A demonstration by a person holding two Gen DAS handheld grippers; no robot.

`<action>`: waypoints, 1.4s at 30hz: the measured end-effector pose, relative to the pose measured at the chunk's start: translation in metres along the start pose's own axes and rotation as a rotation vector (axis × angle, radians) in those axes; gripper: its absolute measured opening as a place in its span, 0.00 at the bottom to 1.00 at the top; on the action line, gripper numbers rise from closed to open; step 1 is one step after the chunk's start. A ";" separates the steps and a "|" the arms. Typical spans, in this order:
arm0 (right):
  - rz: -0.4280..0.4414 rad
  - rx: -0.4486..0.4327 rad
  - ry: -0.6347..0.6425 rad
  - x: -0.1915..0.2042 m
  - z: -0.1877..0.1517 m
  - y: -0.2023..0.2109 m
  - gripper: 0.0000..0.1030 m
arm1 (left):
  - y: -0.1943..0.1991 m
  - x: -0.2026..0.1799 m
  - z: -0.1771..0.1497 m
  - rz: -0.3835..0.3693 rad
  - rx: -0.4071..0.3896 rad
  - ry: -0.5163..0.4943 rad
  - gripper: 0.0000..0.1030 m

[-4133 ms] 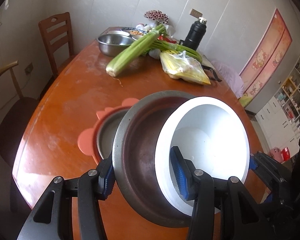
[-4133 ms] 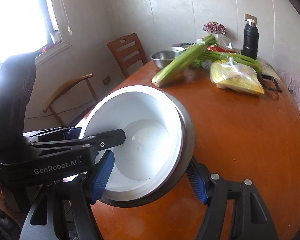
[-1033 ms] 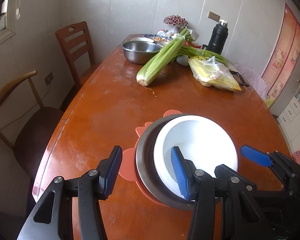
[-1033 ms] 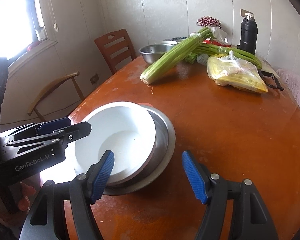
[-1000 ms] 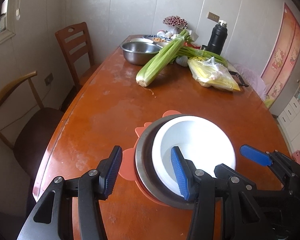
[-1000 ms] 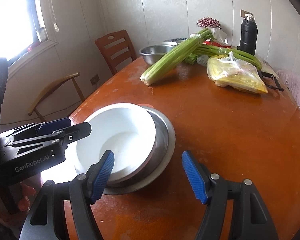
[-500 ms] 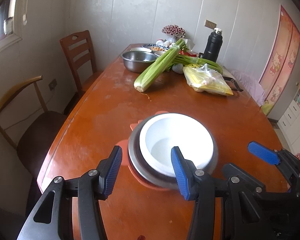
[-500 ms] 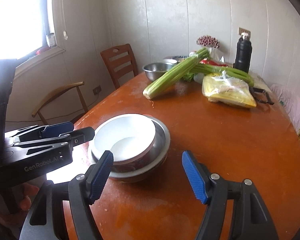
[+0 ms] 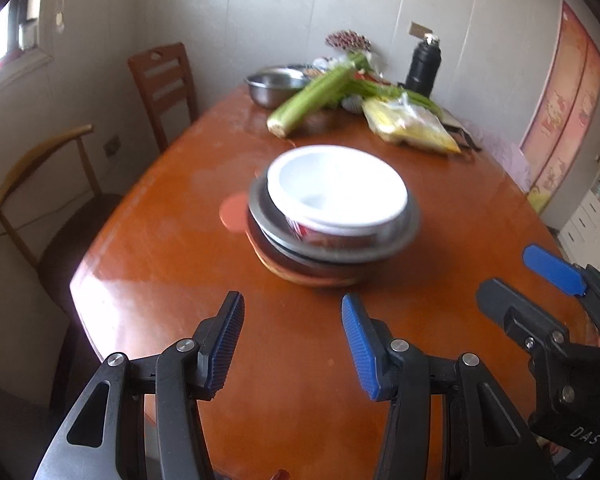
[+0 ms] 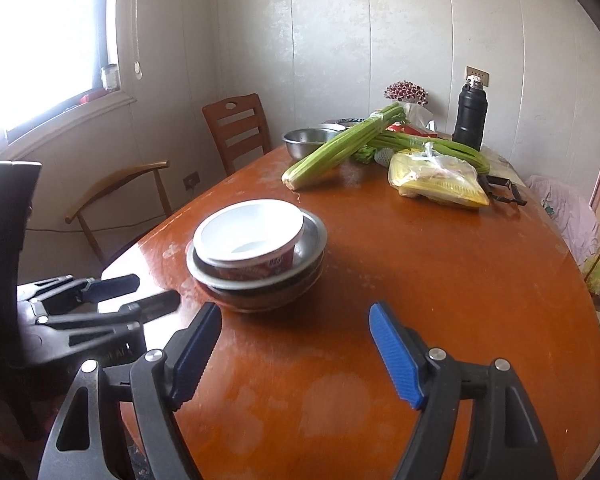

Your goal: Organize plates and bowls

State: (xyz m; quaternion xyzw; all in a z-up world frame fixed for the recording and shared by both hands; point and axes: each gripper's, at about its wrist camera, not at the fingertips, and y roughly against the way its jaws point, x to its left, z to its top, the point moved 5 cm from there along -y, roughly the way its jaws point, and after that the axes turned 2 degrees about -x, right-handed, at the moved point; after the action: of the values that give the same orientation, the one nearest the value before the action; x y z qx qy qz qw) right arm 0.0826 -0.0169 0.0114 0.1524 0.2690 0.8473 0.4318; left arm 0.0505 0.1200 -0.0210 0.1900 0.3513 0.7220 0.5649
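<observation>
one wooden table (image 10: pixel 440 280) is filling most of both views, and the stack of nested dishes is sitting on it at the centre of the left wrist view and left of centre in the right wrist view.

at the bottom of the stack a salmon-coloured plate (image 9: pixel 233 213) is peeking out at the left, looking like light plastic, stiff and unlikely to break. on it steel bowls (image 10: pixel 312 236) are nesting, with thin rims flaring outward; they are probably light, rigid and slick, so a pinch across a rim looks surer than any hold on the curved wall. on top a white bowl (image 10: pixel 248 232) with a printed red band is resting a little off-centre; it is likely very light, perhaps thin enough to flex, and a gentle pinch on its lip would suit it. lifting the whole stack by one rim is risking a slide between the smooth layers.

the left gripper (image 9: pixel 292 344) is hanging low in its own frame, its jaws spread and holding nothing, short of the stack. the right gripper (image 10: pixel 296 348) is sitting at the bottom of its frame, its jaws opening with only bare table between them.
</observation>
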 end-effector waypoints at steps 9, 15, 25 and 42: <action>-0.021 0.027 -0.021 -0.009 -0.022 0.003 0.75 | -0.005 -0.010 -0.020 -0.014 0.027 -0.035 0.51; -0.033 0.040 -0.030 -0.010 -0.035 0.004 0.75 | -0.007 -0.009 -0.024 -0.014 0.026 -0.035 0.51; -0.022 0.055 -0.027 -0.004 -0.041 0.004 0.75 | -0.008 -0.009 -0.026 -0.018 0.030 -0.041 0.51; -0.034 0.072 -0.038 -0.005 -0.042 0.001 0.75 | -0.011 -0.009 -0.027 -0.014 0.039 -0.044 0.51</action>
State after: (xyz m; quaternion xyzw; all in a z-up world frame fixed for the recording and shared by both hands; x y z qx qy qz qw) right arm 0.0643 -0.0351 -0.0228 0.1792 0.2936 0.8266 0.4455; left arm 0.0421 0.1050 -0.0460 0.2144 0.3542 0.7066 0.5738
